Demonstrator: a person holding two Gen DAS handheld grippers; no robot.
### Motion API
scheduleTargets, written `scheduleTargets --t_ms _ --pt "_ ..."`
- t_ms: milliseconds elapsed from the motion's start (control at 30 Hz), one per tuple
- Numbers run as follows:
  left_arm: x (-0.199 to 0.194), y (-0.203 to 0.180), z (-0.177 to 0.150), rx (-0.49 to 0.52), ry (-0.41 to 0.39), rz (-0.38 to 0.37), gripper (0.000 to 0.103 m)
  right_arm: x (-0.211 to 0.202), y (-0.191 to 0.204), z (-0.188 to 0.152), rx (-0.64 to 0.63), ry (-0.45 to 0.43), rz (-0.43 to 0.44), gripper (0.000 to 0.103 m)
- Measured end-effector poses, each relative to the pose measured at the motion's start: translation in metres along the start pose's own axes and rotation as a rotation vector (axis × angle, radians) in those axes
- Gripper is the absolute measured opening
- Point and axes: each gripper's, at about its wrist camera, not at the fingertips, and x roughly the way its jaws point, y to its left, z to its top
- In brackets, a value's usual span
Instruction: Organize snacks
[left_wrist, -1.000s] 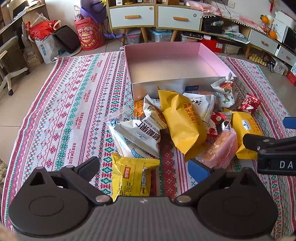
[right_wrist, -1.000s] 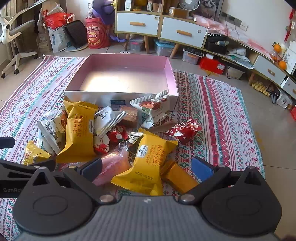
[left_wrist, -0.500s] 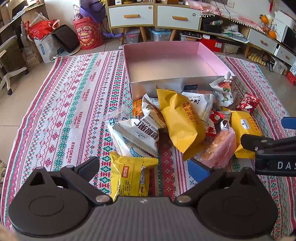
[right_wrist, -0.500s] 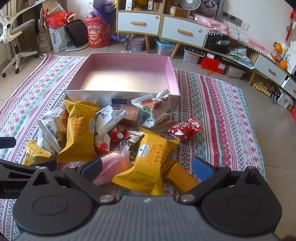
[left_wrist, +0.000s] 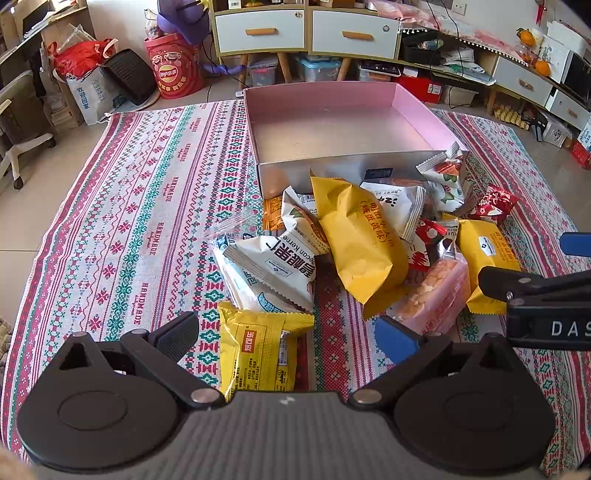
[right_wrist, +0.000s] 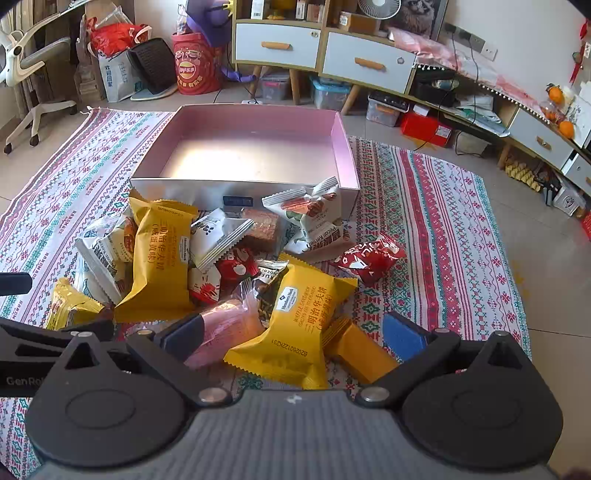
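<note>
A heap of snack packets lies on the patterned cloth in front of an empty pink box (left_wrist: 321, 92) (right_wrist: 342, 147). My left gripper (left_wrist: 286, 338) is open, and a small yellow packet (left_wrist: 258, 350) lies between its fingers on the cloth. My right gripper (right_wrist: 291, 336) is also open, astride a yellow waffle packet (right_wrist: 295, 321), with a pink wafer pack (right_wrist: 221, 328) at its left finger and an orange bar (right_wrist: 358, 350) by its right finger. A large yellow packet (left_wrist: 358, 240) and white nut packets (left_wrist: 280, 266) sit mid-heap.
The striped cloth (left_wrist: 129, 221) covers the floor. A red packet (right_wrist: 369, 256) lies apart at the right of the heap. White drawers (right_wrist: 325, 55), a red Lay's tub (left_wrist: 173, 70), bags and an office chair (right_wrist: 33, 74) stand behind the box.
Both views have shifted only slightly. The packets and the box lie where they were, and both grippers stay open with nothing taken hold of.
</note>
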Motion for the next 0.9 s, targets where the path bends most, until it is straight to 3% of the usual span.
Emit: scheduleTargets --t_ms 500,900 --pt "0.001 0.007 0.008 0.024 0.011 -0.031 0.103 -0.002 -0.005 0.005 -0.010 0.006 0.012 0.103" --pt "0.009 0.030 0.030 0.057 0.073 -0.131 0.103 0.006 -0.028 0.016 0.009 0.055 0.059 0.103"
